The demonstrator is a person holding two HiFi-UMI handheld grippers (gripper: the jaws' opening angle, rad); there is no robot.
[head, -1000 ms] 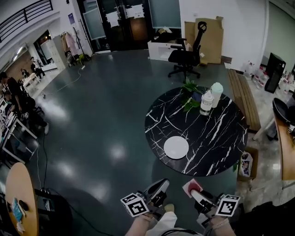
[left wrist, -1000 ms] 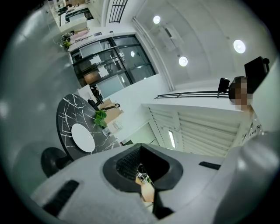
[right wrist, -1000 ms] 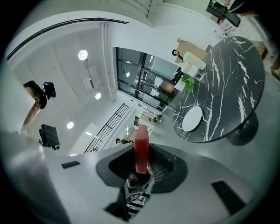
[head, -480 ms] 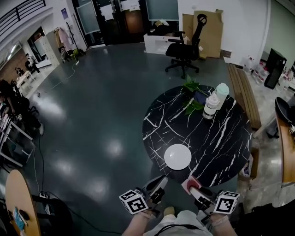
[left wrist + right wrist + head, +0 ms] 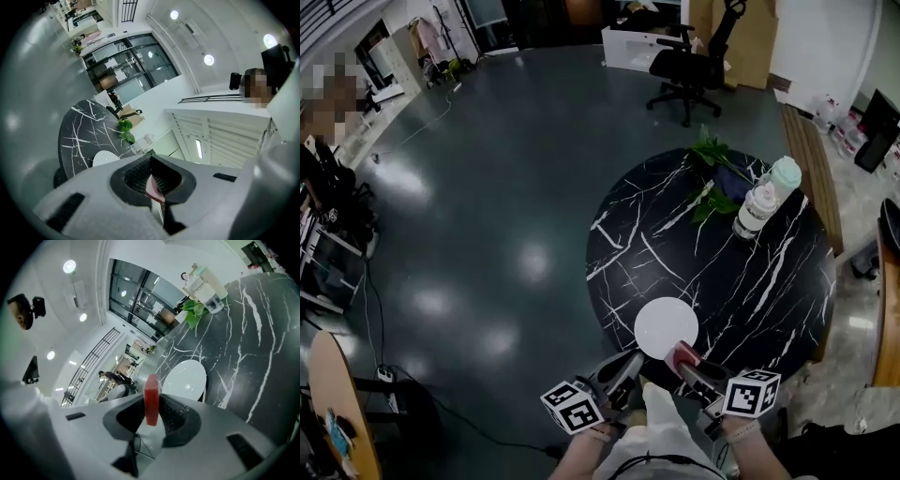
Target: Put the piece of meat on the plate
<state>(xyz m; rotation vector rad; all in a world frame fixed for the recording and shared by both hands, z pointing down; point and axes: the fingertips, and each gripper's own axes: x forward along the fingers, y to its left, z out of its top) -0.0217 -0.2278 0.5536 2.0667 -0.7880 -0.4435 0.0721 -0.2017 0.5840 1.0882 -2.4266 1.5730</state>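
A white plate [image 5: 664,327] lies near the front edge of a round black marble table [image 5: 741,281]. My right gripper [image 5: 687,362] is shut on a red piece of meat [image 5: 682,353], which hangs at the plate's near rim. In the right gripper view the meat [image 5: 151,397] stands upright between the pads, with the plate [image 5: 185,378] just beyond. My left gripper [image 5: 622,369] is off the table's front edge, left of the plate, with its jaws together and nothing held. In the left gripper view its pads meet at the tips [image 5: 151,159] and the plate [image 5: 105,158] shows beyond.
Two bottles [image 5: 761,204] and a leafy plant [image 5: 715,167] stand at the table's far side. A black office chair [image 5: 694,64] is beyond the table and a wooden bench [image 5: 811,169] to its right. Dark floor spreads out on the left.
Both grippers have come forward and lower toward the table. The meat has gone from off the table's edge to the plate's near rim.
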